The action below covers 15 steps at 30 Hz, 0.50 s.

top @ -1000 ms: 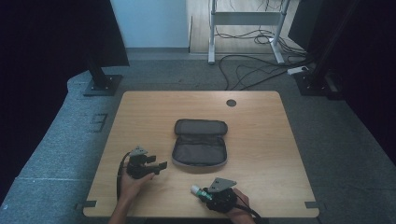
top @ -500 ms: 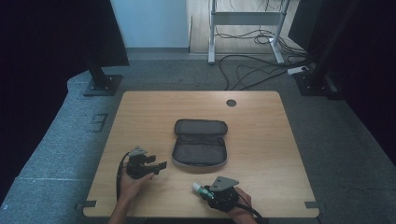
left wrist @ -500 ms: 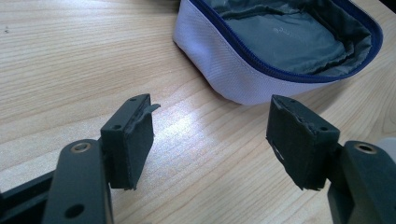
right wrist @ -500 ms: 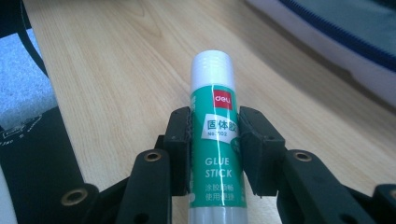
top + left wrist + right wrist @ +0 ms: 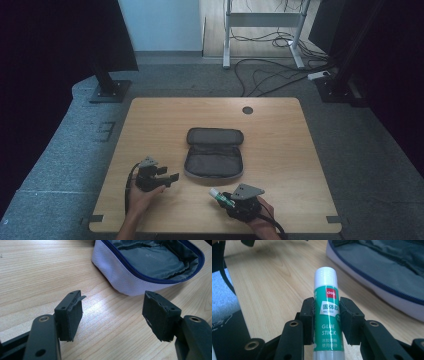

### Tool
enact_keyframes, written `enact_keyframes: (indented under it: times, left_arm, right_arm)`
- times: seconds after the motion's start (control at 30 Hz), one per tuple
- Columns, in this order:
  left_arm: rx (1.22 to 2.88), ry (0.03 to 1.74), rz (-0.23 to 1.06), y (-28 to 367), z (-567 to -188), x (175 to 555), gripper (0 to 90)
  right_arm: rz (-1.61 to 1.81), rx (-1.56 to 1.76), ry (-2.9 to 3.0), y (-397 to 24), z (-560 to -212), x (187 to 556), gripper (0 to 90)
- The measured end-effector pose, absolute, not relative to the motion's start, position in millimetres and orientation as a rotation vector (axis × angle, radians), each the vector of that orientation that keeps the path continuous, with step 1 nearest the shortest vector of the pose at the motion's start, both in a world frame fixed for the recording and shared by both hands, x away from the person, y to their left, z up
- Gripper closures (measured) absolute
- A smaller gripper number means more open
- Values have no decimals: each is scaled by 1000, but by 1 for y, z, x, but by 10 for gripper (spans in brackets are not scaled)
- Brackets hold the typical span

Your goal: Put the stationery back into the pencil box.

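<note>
The right gripper [image 5: 326,320] clamps the glue stick [image 5: 327,315]; the left gripper [image 5: 113,315] gapes empty; carry the stick level over the open pouch [image 5: 214,159], then lower it inside.

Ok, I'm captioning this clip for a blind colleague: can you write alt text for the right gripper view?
The right gripper clamps a green glue stick between its two black jaws, white cap pointing away from the camera. Behind it lies a wooden table, with an open pencil case, grey-lined with a blue zip, at the upper right.
</note>
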State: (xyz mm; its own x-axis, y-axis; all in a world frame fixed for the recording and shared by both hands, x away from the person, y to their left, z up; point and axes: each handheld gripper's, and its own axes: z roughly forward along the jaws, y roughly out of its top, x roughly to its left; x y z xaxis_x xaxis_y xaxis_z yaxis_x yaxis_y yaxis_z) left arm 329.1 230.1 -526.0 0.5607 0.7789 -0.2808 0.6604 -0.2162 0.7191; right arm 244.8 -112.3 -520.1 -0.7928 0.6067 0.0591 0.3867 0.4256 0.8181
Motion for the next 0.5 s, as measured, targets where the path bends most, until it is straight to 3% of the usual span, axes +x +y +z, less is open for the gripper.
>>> enact_keyframes:
  times: [0.5]
  left_arm:
    - [1942,1162,177,232,-526,330,327]
  right_arm:
    - [1349,893,2360,-124,-504,255,650]
